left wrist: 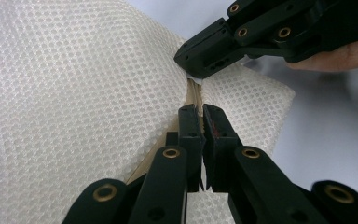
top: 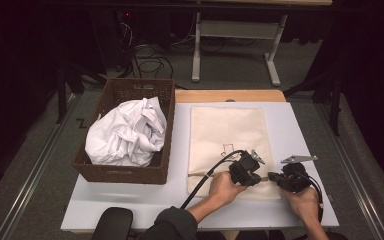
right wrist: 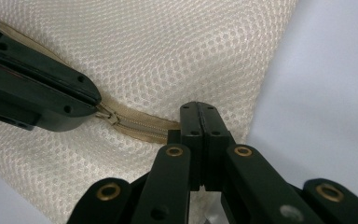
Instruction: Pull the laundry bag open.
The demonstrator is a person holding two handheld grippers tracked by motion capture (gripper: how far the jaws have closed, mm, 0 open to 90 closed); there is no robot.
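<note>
From the high view, we've got the mesh bag (top: pixel 228 150) flat on the table's near right part, the basket (top: pixel 125 172) at its left edge. Left gripper view: our left gripper (left wrist: pixel 202 116) is clamped on the zipper (left wrist: pixel 193 93). Right gripper view: the right gripper (right wrist: pixel 200 114) pinches the zipper's end, probably anchoring the bag so it slides.

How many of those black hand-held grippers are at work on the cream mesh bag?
2: the left hand-held gripper and the right hand-held gripper meet nose to nose at the mesh bag's near edge, both clamped on its zipper.
</note>
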